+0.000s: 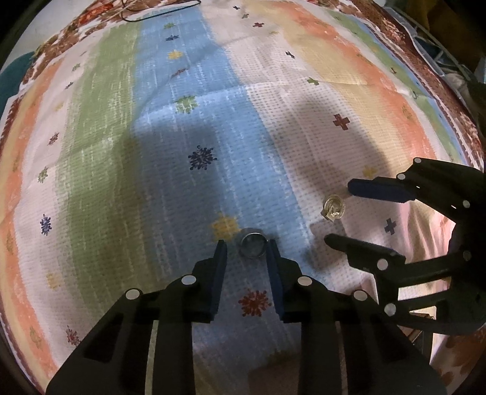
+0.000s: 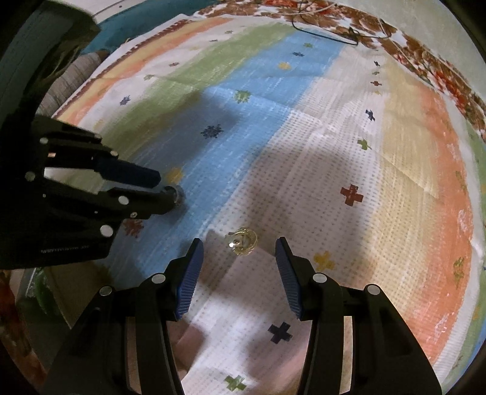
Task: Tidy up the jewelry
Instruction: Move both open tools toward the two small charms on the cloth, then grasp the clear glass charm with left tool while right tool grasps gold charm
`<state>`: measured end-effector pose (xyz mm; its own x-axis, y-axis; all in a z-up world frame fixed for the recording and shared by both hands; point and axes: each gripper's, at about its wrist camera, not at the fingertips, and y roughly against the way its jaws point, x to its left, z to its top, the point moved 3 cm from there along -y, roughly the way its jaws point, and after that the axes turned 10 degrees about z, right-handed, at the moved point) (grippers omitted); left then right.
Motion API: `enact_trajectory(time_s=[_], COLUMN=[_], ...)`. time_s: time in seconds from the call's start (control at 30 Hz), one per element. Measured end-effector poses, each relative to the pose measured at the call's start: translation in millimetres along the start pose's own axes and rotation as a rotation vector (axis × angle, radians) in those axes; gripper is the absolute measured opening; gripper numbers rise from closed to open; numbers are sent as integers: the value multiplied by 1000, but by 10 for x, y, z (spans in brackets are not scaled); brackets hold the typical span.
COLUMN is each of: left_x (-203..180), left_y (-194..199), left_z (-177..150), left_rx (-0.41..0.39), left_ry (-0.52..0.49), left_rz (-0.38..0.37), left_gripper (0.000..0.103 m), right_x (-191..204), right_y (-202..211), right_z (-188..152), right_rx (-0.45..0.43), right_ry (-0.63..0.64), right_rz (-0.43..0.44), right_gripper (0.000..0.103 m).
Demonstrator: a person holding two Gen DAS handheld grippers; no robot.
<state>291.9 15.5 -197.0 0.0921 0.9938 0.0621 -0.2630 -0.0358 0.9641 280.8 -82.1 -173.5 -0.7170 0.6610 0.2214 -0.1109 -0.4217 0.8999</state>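
Left wrist view shows the left claw (image 1: 246, 244) low over a patchwork cloth (image 1: 170, 127), its two fingers apart with a silver ring (image 1: 252, 246) sitting between the tips; the ring looks to touch the inner face of the right-hand finger, while a small gap remains on the other side. The right claw (image 1: 337, 212) comes in from that claw's right, jaws also apart, and a gold ring (image 1: 333, 208) lies in the opening between its tips, nearer the upper finger.

In the right wrist view the gold ring (image 2: 243, 241) lies just ahead of the right claw (image 2: 240, 243), roughly centred between the blue ribbed pads (image 2: 189, 282) and touching neither. The left claw (image 2: 170, 185) reaches in from the left with the silver ring (image 2: 178, 194) at its tip.

My reading is that both claws are lined up for a pick, one ring each, and neither has closed yet. The next move calls for settling each claw a little lower and further forward, then closing gently so the ring is pinched across its band and does not flip or skid on the soft cloth.

Little stands in the way: the cloth near both rings is bare, and a dark cord (image 1: 158, 12) lies far ahead at the cloth's edge. No tray or box for the jewelry is visible in either view.
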Motion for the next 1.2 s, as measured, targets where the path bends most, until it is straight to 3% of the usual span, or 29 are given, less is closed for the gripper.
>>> enact_trajectory(time_s=[0.17,0.33,0.4,0.47,0.83,1.0,1.07,1.2], left_x=[-57,-88,-87,-59,-1,28,0,-50], left_y=[-22,-13,-3,16,112,138,132,109], left_z=[32,49,48,35,29,22,20,34], left_rx=[0,-5,-7,-8,-21,-18,-16,-18], left_ry=[-7,-11,-10,-5,17,34,29,19], left_rz=[-3,-1,-2,3,-11,-22,-23,-20], left_gripper=[18,17,15,3,2,5,18,24], right_x=[-2,6,14,17,2,-41,-49,-44], right_y=[-35,-55,-51,-46,69,109,116,144], right_z=[15,24,21,15,36,31,32,30], right_rx=[-2,-4,-5,-5,-44,-54,-56,-63], right_ry=[6,9,12,16,-17,-40,-45,-43], right_rz=[-4,-4,-2,1,43,49,50,50], right_gripper=[40,20,19,19,19,19,19,19])
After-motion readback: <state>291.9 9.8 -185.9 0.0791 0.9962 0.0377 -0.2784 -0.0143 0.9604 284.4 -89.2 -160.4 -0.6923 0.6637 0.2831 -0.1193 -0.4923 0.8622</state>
